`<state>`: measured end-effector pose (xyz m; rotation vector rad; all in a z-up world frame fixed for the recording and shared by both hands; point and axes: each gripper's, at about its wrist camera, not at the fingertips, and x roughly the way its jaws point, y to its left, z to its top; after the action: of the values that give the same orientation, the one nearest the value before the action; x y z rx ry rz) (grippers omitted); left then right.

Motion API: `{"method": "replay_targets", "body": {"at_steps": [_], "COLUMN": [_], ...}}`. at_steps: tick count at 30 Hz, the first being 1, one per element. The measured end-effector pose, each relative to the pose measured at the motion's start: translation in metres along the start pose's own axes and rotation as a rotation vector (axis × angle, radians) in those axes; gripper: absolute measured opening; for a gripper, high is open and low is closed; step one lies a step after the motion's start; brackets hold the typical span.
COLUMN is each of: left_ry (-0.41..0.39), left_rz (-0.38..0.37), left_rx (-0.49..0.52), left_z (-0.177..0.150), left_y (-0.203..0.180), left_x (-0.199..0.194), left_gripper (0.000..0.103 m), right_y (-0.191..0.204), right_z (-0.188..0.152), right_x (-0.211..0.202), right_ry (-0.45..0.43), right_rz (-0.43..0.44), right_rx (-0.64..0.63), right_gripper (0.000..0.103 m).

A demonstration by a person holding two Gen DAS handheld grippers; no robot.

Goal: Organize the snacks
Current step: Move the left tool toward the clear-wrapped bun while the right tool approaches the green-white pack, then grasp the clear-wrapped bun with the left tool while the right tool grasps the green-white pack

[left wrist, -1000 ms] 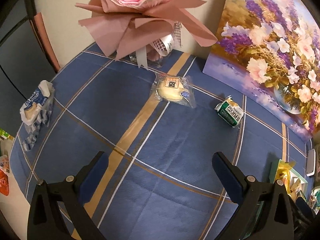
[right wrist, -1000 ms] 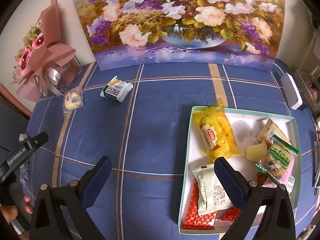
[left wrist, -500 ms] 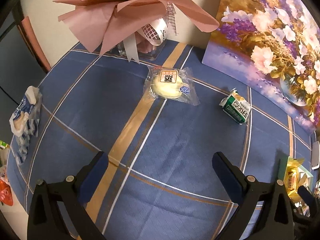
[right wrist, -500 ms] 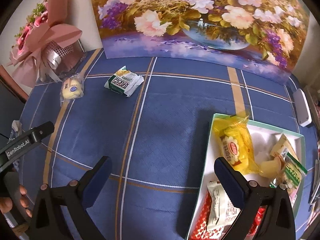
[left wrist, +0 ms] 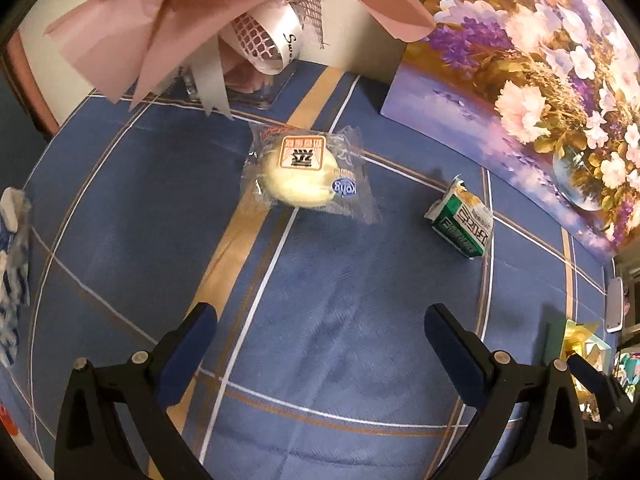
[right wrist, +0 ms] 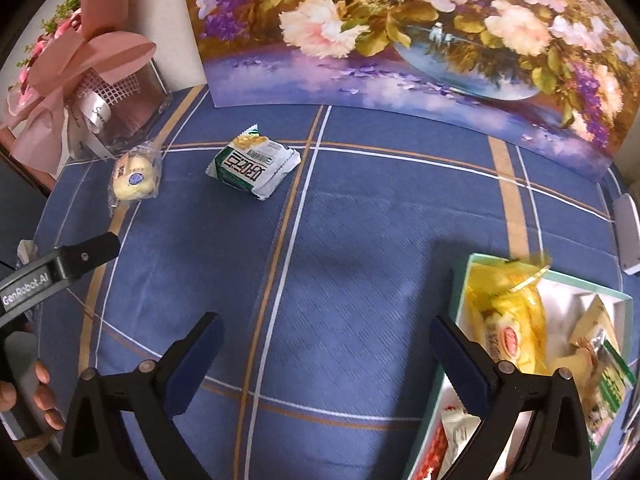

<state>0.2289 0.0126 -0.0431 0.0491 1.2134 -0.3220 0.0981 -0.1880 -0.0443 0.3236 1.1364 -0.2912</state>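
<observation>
A round yellow bun in a clear wrapper (left wrist: 306, 174) lies on the blue checked tablecloth (left wrist: 320, 280), ahead of my open, empty left gripper (left wrist: 320, 344). A green-and-white snack packet (left wrist: 464, 220) lies to its right. In the right wrist view the bun (right wrist: 134, 180) and the green packet (right wrist: 254, 166) lie ahead and to the left of my open, empty right gripper (right wrist: 326, 354). A mint-rimmed white box (right wrist: 576, 280) at the right holds a yellow packet (right wrist: 508, 320) and several other snacks.
A pink wrapped bouquet (left wrist: 224, 20) in a glass holder stands at the back left. A flower painting (right wrist: 400, 40) leans along the back. A blue-and-white packet (left wrist: 12, 264) lies at the table's left edge. A white device (right wrist: 628, 232) lies at the right edge.
Both grippers have moved forward over the cloth towards the bun and the green packet, which now look larger. Both stay open and empty.
</observation>
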Motion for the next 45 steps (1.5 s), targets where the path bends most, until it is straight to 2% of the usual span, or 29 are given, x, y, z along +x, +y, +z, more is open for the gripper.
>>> {"method": "replay_targets", "body": {"at_steps": [6,11,14,19,22,26,31,36,45], "left_ry": [-0.015,0.023,0.024,0.012,0.009,-0.014,-0.019,0.017,0.045], "left_rz": [0.019,-0.043,-0.051,-0.032,-0.047,-0.02,-0.014,-0.021,-0.008], "left_rx": [0.061,0.078,0.077,0.103,0.109,0.11,0.095,0.075,0.062], "left_z": [0.018,0.027,0.031,0.041,0.048,0.059,0.073,0.086,0.099], "left_y": [-0.006,-0.006,-0.005,-0.006,-0.005,-0.005,-0.001,0.002,0.01], "left_x": [0.001,0.006,0.006,0.006,0.005,0.004,0.01,0.028,0.056], "left_gripper": [0.103,0.103,0.103,0.103,0.103,0.103,0.103,0.103,0.103], "right_y": [0.002,0.005,0.009,0.007,0.007,0.009,0.025,0.036,0.052], "right_z": [0.014,0.024,0.031,0.045,0.057,0.075,0.095,0.105,0.114], "right_x": [0.004,0.008,0.012,0.02,0.023,0.024,0.029,0.051,0.092], "right_ry": [0.005,0.026,0.032,0.078,0.089,0.092,0.066,0.111,0.161], "right_rz": [0.024,0.026,0.0,0.079,0.094,0.123,0.074,0.109,0.068], "right_rx": [0.007,0.0,-0.03,-0.007,-0.001,0.017,-0.052,-0.046,-0.096], "right_gripper": [0.103,0.103,0.103,0.103,0.103,0.103,0.103,0.103,0.103]}}
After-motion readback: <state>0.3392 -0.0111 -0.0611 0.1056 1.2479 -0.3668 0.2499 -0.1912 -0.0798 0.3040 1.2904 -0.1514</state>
